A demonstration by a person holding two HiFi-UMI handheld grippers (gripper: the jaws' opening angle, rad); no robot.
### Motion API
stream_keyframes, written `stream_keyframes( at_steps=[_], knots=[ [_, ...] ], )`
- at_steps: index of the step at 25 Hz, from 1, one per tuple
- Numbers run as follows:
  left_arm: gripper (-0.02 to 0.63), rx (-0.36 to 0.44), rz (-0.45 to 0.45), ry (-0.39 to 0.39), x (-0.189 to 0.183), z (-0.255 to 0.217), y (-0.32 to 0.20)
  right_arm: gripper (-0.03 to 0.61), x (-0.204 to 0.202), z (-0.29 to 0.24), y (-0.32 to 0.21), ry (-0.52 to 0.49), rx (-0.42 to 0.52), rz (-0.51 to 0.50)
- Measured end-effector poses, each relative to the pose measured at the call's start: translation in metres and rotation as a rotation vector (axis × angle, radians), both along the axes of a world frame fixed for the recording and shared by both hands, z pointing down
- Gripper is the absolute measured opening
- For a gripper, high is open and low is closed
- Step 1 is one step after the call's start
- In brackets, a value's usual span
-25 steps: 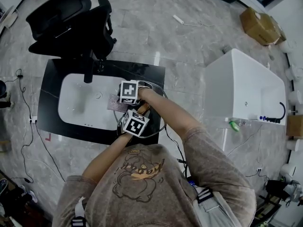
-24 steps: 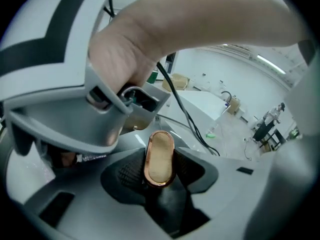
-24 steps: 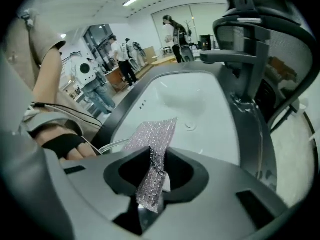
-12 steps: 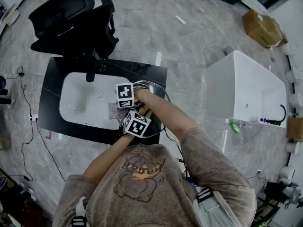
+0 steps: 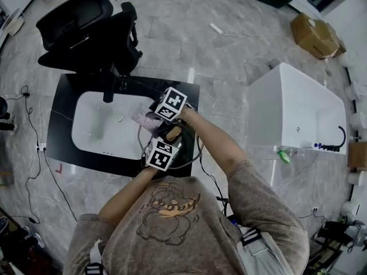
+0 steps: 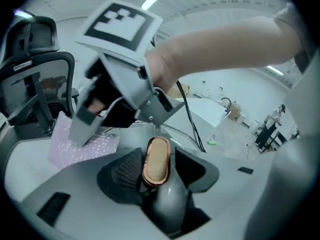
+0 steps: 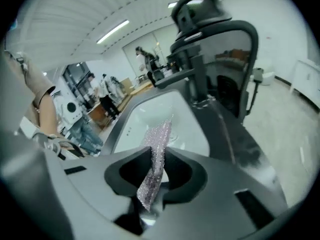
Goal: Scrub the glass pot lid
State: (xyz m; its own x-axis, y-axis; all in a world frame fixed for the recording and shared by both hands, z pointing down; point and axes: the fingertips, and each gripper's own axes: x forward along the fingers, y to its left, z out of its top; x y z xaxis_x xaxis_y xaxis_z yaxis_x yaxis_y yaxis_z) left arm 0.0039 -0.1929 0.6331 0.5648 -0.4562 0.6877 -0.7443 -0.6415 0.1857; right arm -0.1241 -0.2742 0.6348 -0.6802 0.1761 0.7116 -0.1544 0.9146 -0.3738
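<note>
Bright, even light falls from ceiling strip lights (image 7: 113, 31); shadows are soft. Every view bulges like a fisheye (the gripper views go black at the corners), and whatever sits close smears out of focus.

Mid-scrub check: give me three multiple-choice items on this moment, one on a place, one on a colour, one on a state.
1. Where does the right gripper hold the scrub cloth?
A. over the white sink
B. inside a drawer
C. on a stove

2. What colour is the counter around the sink?
A. red
B. black
C. yellow

3. How does the left gripper stand?
A. open and empty
B. shut on a spoon
C. shut on the lid knob

Answers:
1. A, the cloth shows against the white basin in the right gripper view.
2. B, a dark slab frames the basin in the head view.
3. C, both jaws press the oval knob.
</note>
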Motion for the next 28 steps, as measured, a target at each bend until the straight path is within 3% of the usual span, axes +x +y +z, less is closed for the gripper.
stream_keyframes(
  at_steps=[4,5,6,10,14,20,28],
  knots=[
    [0.186,0.087,-0.064,0.094,-0.010,-0.040,-0.004,0.089,0.069,-0.021,-0.050,-0.055,0.067,0.376],
    [0.077,0.091,-0.101,0.124,-0.016,-0.049,-0.006,0.086,0.090,-0.027,-0.055,-0.061,0.089,0.468],
    [0.018,0.087,-0.140,0.146,-0.023,-0.056,-0.008,0.084,0.111,-0.032,-0.056,-0.060,0.116,0.551],
    [0.017,0.060,-0.234,0.174,-0.046,-0.068,-0.016,0.083,0.177,-0.053,-0.027,-0.065,0.204,0.804],
    [0.017,0.107,-0.270,0.179,-0.055,-0.091,-0.018,0.083,0.208,-0.094,0.019,-0.155,0.308,0.995],
    [0.017,0.307,-0.259,0.219,-0.053,-0.153,-0.005,0.083,0.228,-0.169,0.087,-0.220,0.562,1.139],
    [0.017,0.404,-0.253,0.216,-0.048,-0.186,0.018,0.078,0.236,-0.203,0.133,-0.277,0.688,1.173]
  ],
)
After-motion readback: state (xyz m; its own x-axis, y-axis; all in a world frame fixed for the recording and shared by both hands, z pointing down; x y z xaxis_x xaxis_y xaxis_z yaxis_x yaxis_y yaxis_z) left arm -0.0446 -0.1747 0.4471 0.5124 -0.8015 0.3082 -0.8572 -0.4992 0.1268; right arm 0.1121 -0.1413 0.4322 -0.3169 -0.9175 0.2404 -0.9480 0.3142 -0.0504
